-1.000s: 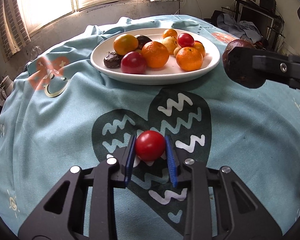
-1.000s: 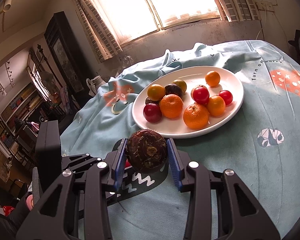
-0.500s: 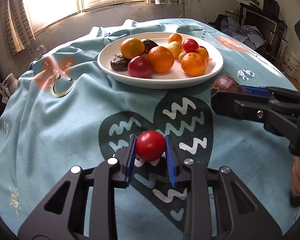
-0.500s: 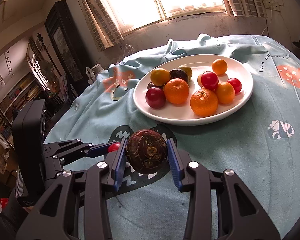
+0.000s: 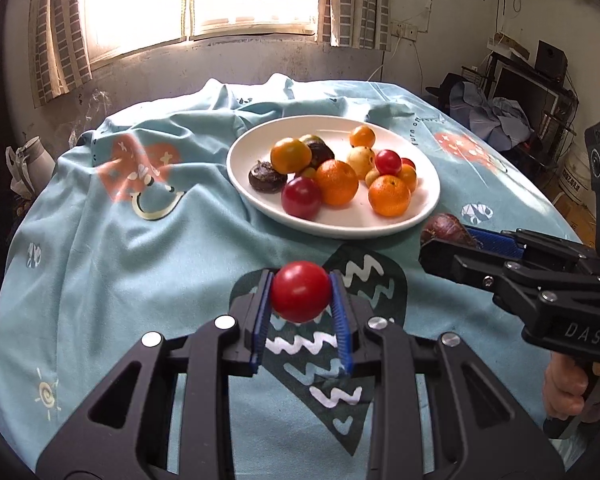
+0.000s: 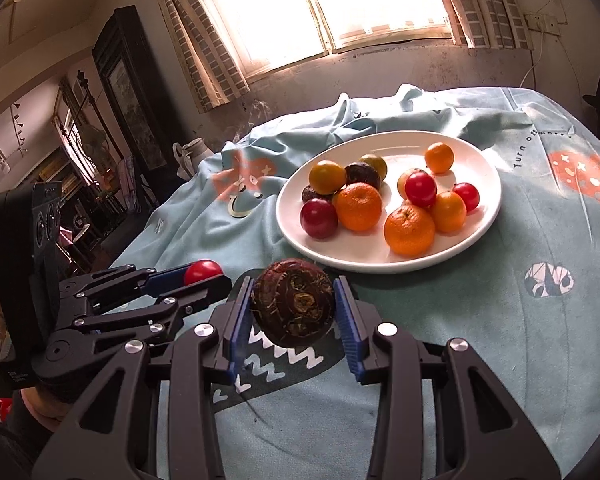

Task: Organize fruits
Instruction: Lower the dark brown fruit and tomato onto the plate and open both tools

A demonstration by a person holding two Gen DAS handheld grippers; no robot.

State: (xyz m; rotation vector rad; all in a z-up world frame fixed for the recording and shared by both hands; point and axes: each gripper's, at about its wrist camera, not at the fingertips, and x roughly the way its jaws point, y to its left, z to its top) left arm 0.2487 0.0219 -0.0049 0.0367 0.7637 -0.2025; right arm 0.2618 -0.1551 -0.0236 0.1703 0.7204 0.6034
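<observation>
- Left claw (image 5: 300, 312): blue pads clamped tight on a red round fruit (image 5: 300, 297), held above the bench's near edge; its far side hidden.
- Right claw (image 6: 294, 312): closed partway around a dark brown rough fruit (image 6: 293, 309); kind unclear.
- Mid-bench: white plate (image 5: 428, 196), fruit piled, some overlapped.
- Bench (image 5: 140, 248) cloth-covered, far edge rumpled.

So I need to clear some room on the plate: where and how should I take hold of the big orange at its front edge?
Grip the big orange across its widest middle, coming down from above and the front. Its near side faces the plate's bare rim, but a smaller orange fruit touches its far right, so set the jaws left-to-right with care. It is round, so a grip off-centre may slip.
</observation>
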